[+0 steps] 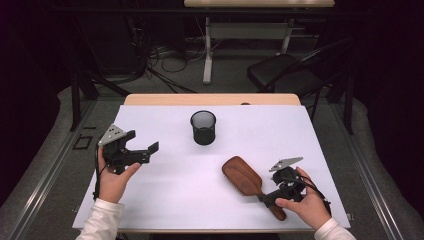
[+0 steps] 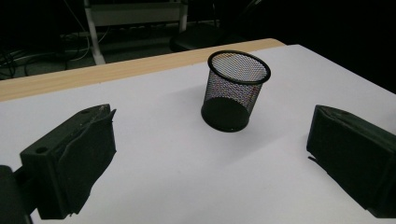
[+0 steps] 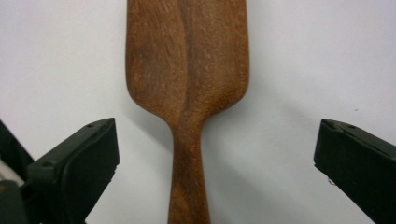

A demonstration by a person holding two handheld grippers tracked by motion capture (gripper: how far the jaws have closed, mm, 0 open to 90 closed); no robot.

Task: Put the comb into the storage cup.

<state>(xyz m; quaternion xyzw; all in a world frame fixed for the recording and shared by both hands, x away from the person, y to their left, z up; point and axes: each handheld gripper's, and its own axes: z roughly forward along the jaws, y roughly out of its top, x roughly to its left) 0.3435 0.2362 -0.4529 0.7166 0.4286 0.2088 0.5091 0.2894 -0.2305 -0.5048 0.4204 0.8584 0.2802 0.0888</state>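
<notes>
Mesh cup [image 1: 203, 127] stands upright near hairbrush [image 1: 243, 178].

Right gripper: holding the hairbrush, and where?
Nothing is held. The right gripper is open astride the hairbrush handle, pads clear; the left gripper is open too.

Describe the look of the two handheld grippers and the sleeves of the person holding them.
Both are black, blocky tools. The left gripper and the right gripper each carry a grey three-cornered plate on top, with small holes visible on the left one. A black cable trails from each. In the gripper views, the jaws are chunky black blocks. Both sleeves are white.
</notes>
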